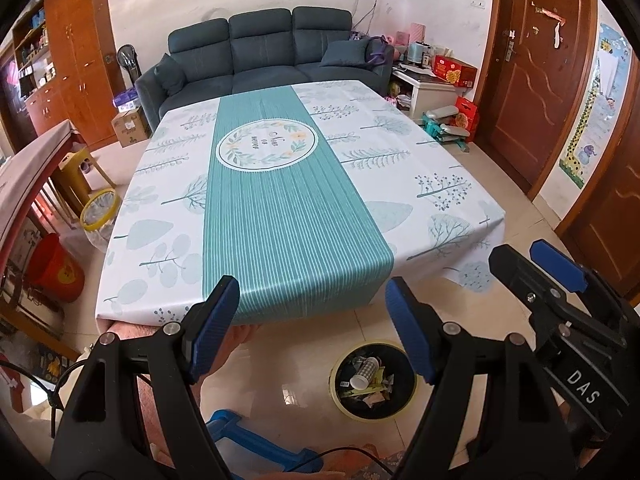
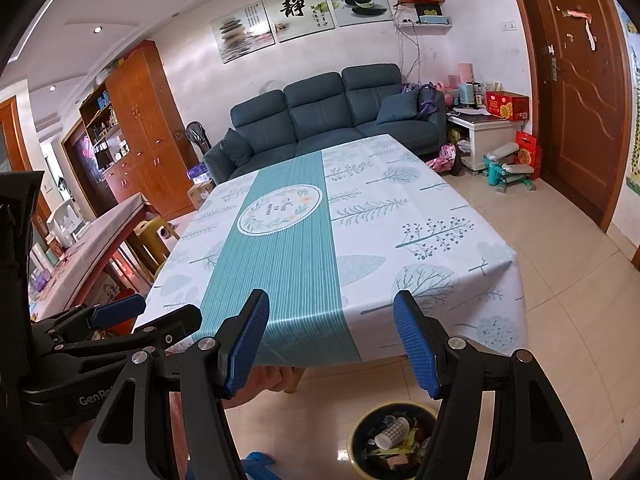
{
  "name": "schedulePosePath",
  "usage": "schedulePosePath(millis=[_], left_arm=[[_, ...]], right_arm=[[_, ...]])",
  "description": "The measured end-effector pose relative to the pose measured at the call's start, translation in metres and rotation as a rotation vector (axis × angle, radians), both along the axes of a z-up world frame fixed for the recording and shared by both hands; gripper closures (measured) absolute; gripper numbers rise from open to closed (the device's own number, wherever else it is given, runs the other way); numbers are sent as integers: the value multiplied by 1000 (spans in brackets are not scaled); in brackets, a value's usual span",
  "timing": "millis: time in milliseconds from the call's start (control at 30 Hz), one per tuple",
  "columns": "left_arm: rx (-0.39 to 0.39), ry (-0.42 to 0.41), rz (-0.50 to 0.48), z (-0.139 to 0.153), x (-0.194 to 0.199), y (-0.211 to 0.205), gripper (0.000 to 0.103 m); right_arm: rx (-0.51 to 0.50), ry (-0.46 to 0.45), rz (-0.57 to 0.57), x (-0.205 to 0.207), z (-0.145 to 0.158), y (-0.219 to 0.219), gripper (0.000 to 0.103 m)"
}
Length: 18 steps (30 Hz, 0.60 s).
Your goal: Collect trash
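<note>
Blue-padded tongs gape empty over the bench edge.
Left tongs and right tongs both stand wide apart at lower centre, gripping and touching nothing; the trash bin, full of scraps, sits on the floor below the bench.

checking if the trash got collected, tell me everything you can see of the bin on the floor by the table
The bin is round, with a pale yellow rim and a dark inside, and stands upright on the tiled floor just in front of the table's near edge. It is open, with no lid, and holds a heap of trash: a white paper cup lying on its side, crumpled wrappers and scraps. In the right wrist view a gripper finger hides part of it. Neither gripper touches it.
</note>
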<state>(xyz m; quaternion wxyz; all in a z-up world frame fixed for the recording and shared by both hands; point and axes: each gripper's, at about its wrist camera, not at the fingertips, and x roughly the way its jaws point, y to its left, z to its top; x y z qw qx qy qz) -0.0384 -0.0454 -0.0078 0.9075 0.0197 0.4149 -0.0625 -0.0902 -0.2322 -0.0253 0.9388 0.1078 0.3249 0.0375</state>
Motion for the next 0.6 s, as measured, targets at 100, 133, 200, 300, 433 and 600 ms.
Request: schedulePosePath(millis=[100,133,200,300,433,600], left_arm=[[3,8,8,-1,1,0,30],[5,9,10,-1,1,0,30],[3,12,13,-2,1,1,30],[2,13,15,-1,2,2,30],[8,17,22,-1,4,2,30],[6,22,34,0,6,3,30]], right_arm=[[1,6,6,1,-2,1,37],[1,8,9,2,-2,1,37],[1,11,14,3,-3,1,37],[4,13,21,5,-5,2,37],[4,18,31,9,-6,3,37],[10,23,41,13,-8,4,37]])
